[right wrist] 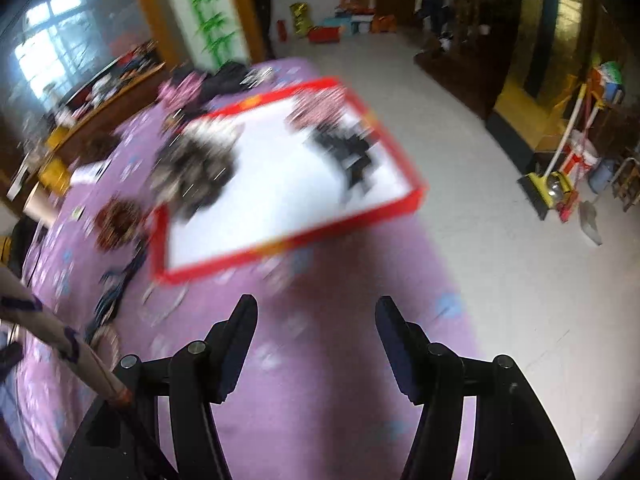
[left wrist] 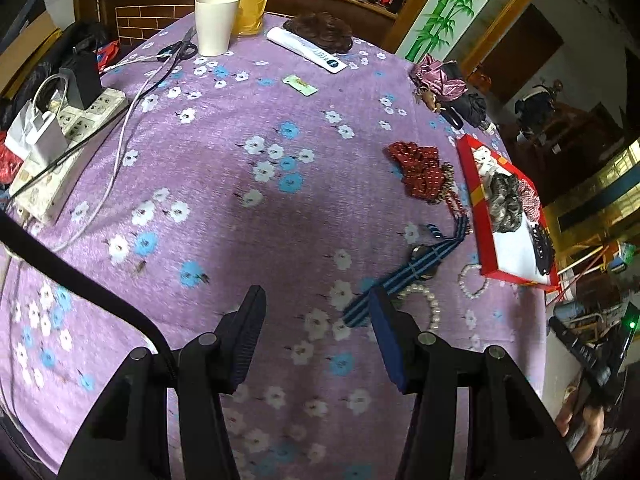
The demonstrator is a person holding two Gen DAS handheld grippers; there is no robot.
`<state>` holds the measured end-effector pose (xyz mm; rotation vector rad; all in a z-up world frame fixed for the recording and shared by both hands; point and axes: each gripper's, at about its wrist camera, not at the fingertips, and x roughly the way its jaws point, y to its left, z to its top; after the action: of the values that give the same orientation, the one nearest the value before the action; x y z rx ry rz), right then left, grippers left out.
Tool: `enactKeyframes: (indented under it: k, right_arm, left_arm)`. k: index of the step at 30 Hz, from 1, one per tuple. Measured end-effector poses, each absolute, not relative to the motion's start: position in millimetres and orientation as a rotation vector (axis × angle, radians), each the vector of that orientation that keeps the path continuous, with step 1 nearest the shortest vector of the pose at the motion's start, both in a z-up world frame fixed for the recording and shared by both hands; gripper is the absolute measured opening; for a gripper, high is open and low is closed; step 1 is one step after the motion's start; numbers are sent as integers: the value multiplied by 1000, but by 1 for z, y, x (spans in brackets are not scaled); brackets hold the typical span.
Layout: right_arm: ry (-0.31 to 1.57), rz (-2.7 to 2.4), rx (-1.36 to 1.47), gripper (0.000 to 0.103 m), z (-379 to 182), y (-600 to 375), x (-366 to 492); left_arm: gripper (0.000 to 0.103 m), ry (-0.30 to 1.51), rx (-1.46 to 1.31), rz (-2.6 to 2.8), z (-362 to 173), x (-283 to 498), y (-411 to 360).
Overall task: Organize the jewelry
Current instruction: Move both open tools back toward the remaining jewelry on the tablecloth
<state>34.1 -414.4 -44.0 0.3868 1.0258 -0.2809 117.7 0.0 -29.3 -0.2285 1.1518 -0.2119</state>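
Left wrist: left tongs (left wrist: 316,300) wide open, empty, above tablecloth (left wrist: 248,200); right tongs (right wrist: 316,312) likewise.

1. Left wrist view is mostly sharp and evenly lit by soft daylight; the flowered tablecloth (left wrist: 248,208) shows clear detail.
2. A broad soft shadow darkens the cloth at centre, just beyond the left gripper (left wrist: 316,300).
3. Right wrist view is heavily smeared by motion blur: the red tray (right wrist: 288,236) and what lies in it are streaked, and the cloth's flowers are smudges.
4. The right gripper (right wrist: 316,312) itself stays crisp against that blur.
5. A bright window (right wrist: 48,48) at far left glows overexposed.
6. Both views bend strongly at the edges, with black corners.
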Motion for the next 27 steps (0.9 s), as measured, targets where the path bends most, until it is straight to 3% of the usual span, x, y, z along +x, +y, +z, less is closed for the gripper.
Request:
enactKeyframes:
  k: [8,15,25,27]
  right_arm:
    - [1085,-82,339,65,-62,-320,56]
    - [1113,50,240,43,-72,-259,92]
    - [1165,111,141,37,-97,-219,122]
    - [1163,104,113,28,-97,-217,124]
  left_arm:
    - [52,1175,-215,-222,-41,129,26]
    - [52,1197,-225,-227,-53,137,38]
    - [52,1204,-227,-250,-59,148,34]
    - [52,1196,-220,-261,-57,155,27]
